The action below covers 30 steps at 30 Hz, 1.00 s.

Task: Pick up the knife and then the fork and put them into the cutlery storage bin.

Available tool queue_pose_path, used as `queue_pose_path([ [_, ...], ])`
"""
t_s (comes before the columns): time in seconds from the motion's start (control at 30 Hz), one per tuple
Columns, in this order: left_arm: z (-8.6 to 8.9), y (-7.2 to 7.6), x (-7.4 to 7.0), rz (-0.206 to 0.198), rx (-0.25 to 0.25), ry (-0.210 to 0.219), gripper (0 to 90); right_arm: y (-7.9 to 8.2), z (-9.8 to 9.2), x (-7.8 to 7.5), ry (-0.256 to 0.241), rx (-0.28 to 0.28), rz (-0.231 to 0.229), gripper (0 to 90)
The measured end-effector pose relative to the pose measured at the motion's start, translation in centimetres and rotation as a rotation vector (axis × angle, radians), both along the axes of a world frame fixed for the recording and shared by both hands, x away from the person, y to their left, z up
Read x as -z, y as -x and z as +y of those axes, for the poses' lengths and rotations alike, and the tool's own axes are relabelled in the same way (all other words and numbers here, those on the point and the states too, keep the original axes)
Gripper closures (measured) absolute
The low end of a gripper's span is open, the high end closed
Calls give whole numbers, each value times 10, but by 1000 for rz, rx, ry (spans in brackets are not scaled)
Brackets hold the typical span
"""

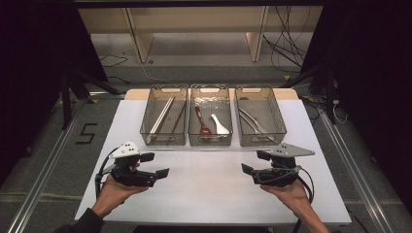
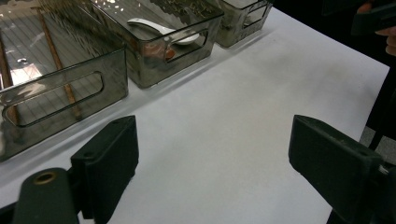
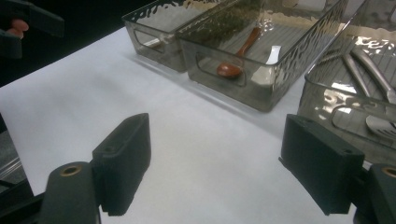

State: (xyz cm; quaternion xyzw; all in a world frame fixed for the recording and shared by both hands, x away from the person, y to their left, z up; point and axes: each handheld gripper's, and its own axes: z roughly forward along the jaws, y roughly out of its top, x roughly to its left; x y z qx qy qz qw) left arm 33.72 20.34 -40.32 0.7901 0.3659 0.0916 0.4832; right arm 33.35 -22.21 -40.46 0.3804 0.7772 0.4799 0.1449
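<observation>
Three smoky clear bins stand in a row at the back of the white table. The left bin holds metal and wooden chopsticks. In the middle bin lie a red-brown spoon and a white spoon. Metal utensils lie in the right bin. My left gripper is held open near the front left, over bare table, jaws empty. My right gripper mirrors it at the front right, open and empty.
Both grippers point toward each other with a wide stretch of bare table between them. The bins' front walls stand just beyond the jaws. Dark floor, cables and a wooden shelf frame lie behind the table.
</observation>
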Motion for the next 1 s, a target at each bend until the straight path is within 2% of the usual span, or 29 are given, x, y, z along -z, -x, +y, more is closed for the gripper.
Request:
queue_pose_path([
  [0.23, -2, 4, 0, -18, 6, 6, 157, 14, -5, 12, -21, 24, -11, 249],
  [0.37, 0, 7, 0, -26, 2, 21, 156, 17, -4, 20, 3, 27, -1, 227],
  [0.57, 3, 12, 0, -19, 1, 53, 155, 19, -7, 23, 14, 42, -3, 224],
  [0.73, 1, 11, 1, -22, 5, 35, 155, 19, -9, 22, 16, 42, -6, 224],
  [1.0, 0, 10, 3, -18, 7, 29, 155, 18, -9, 22, 20, 40, -9, 219],
])
